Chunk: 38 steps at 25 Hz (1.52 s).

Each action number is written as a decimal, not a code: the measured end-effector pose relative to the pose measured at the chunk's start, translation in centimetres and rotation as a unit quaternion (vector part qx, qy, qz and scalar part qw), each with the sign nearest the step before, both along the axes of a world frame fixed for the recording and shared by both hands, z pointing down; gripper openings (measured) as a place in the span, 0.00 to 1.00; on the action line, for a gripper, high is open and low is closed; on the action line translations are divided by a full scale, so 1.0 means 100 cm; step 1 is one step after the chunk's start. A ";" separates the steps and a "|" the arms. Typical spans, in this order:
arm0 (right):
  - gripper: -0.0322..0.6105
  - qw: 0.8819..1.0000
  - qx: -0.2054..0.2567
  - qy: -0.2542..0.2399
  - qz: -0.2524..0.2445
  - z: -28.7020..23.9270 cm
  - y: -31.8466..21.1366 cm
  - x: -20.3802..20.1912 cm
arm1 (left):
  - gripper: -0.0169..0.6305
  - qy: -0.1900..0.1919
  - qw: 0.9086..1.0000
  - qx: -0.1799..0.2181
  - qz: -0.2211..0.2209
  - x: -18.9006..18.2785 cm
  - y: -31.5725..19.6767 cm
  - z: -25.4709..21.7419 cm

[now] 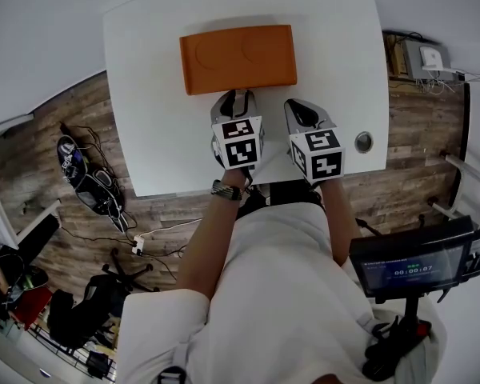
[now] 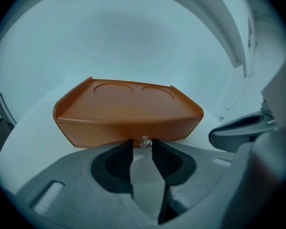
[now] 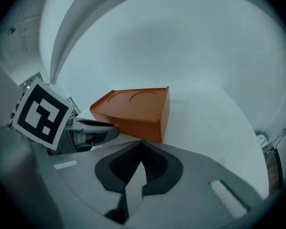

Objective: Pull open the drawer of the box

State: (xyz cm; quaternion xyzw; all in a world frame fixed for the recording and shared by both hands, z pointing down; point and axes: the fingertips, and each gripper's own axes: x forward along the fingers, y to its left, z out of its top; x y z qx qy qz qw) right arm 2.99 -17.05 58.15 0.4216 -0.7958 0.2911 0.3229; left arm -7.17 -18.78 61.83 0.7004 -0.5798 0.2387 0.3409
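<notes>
An orange box [image 1: 238,58] with two round dents in its lid lies on the white table [image 1: 152,94]. In the left gripper view its drawer front [image 2: 128,128] faces me, with a small clear knob [image 2: 145,141] at the lower middle. My left gripper [image 2: 142,144] is right at the box front [image 1: 236,96]. Its jaws stand apart with the knob at their tips, and the pads do not press on it. My right gripper [image 3: 142,144] hovers beside it [image 1: 300,106], off the box's right front corner [image 3: 162,123], shut with nothing between its fingers.
A round metal grommet [image 1: 363,142] sits in the table near its right front corner. The table's front edge [image 1: 192,190] lies just behind the grippers. Cables and gear [image 1: 88,182] lie on the wooden floor at left, and a screen on a stand [image 1: 412,262] at right.
</notes>
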 end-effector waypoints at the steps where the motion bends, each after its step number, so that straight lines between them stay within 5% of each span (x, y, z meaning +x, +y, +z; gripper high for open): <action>1: 0.05 1.000 0.000 0.000 0.000 0.000 0.000 0.000 | 0.23 0.003 1.000 -0.001 -0.001 0.000 0.000 0.000; 7: 0.05 1.000 -0.001 0.003 0.002 0.002 -0.001 0.003 | 0.15 0.002 1.000 -0.003 0.010 0.006 -0.002 0.001; 38: 0.05 1.000 -0.003 0.005 0.007 0.008 -0.003 0.005 | 0.14 -0.036 0.998 -0.002 0.056 0.007 0.005 0.016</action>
